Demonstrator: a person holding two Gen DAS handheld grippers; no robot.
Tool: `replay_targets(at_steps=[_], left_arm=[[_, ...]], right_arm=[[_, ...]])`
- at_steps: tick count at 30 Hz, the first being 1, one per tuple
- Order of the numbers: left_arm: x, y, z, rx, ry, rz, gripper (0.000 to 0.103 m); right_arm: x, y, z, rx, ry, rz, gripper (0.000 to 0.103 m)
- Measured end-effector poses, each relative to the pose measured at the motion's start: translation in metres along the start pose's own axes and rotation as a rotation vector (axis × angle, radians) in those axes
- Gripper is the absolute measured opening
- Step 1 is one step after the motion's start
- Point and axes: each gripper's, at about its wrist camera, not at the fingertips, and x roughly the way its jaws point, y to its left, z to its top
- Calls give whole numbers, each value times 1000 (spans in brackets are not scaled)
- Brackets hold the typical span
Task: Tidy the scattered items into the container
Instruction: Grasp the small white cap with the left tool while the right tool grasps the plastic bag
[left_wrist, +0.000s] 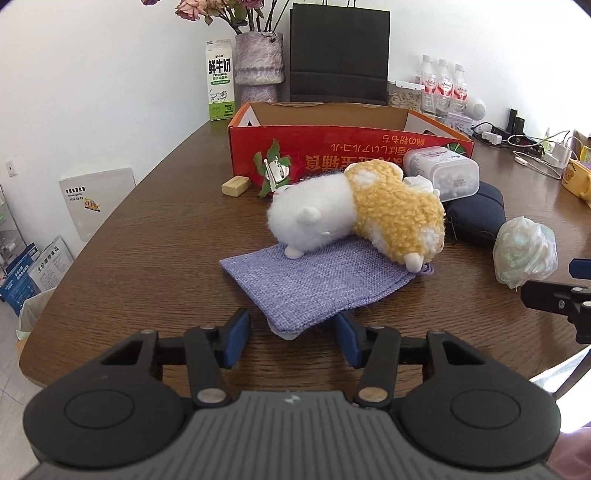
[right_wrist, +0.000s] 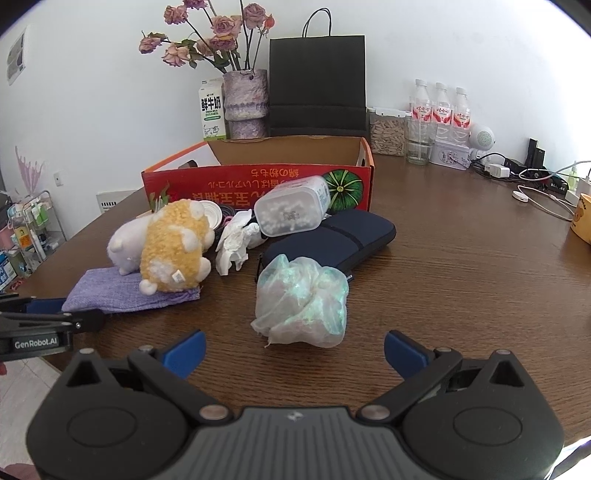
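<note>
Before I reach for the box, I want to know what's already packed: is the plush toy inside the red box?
No, the plush toy lies on the purple pouch in front of the red box.

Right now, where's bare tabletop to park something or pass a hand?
Free: the brown wooden table right of the navy zip case, up to the cables; also left of the purple woven pouch. Crowded: the strip before the red cardboard box, around the yellow-and-white plush toy and crumpled plastic bag.
</note>
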Motion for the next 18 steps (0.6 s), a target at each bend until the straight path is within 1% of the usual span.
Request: replay_targets(at_steps=[12, 13, 16, 18], left_arm=[[9, 2, 5, 11, -15, -43, 52], [10, 2, 5, 12, -15, -41, 49], [9, 2, 6, 9, -14, -37, 34], [8, 4, 6, 4, -8, -37, 29]], right_arm=[[8, 0, 1, 2, 13, -2, 103], [8, 0, 1, 1, 13, -2, 103], [9, 0, 3, -1, 9, -7, 103], [10, 0, 4, -3, 0, -12, 103]])
